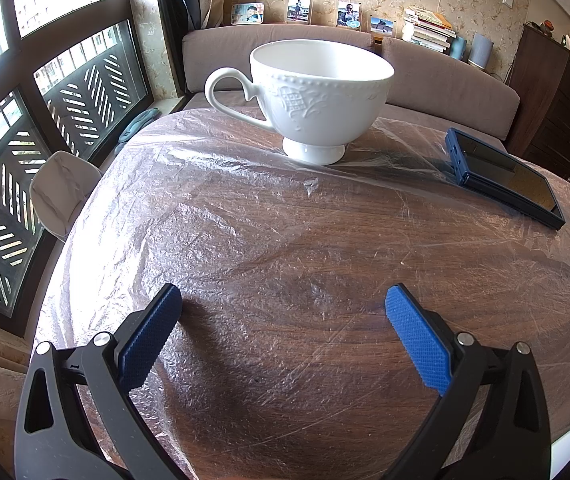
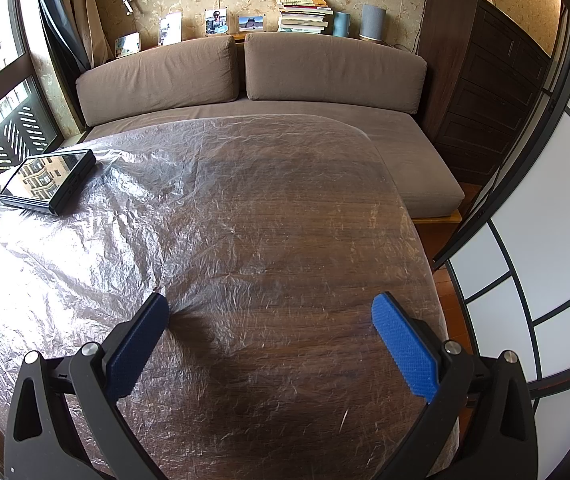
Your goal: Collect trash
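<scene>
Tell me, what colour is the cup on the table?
White, with embossed relief; the cup shows best in the left wrist view.

A thin, clear plastic sheet (image 1: 245, 216) lies spread flat over the dark wooden table, crinkled all over and catching the window light. Its far edge (image 2: 285, 120) curves along the table's far side, and it is most rumpled toward the left.
</scene>
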A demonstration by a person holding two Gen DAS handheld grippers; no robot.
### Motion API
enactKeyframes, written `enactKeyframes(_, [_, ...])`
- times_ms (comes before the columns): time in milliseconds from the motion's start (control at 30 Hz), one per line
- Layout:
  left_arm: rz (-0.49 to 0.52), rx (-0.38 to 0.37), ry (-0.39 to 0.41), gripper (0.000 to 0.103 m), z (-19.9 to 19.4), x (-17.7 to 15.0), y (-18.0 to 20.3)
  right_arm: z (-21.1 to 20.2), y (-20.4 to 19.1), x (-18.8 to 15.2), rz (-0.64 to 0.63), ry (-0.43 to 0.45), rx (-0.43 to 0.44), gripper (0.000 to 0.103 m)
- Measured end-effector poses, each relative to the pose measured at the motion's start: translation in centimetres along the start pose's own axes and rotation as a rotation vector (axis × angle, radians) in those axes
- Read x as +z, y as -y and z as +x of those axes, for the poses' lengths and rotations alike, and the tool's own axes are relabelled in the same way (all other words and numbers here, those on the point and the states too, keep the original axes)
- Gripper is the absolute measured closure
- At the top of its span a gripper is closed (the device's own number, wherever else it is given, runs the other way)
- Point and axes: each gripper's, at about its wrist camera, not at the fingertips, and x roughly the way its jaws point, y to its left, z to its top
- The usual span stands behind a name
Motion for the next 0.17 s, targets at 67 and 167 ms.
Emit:
enactKeyframes(67, [0.000,0.000,0.000,0.001,0.00,0.00,0.00,-0.03,-0.02,-0.08,0.000,0.000,0.000,0.004])
enactKeyframes(167, [0.000,0.001,0.000,0.001,0.00,0.00,0.01,0.00,-0.01,-0.03,0.000,0.000,0.000,0.004])
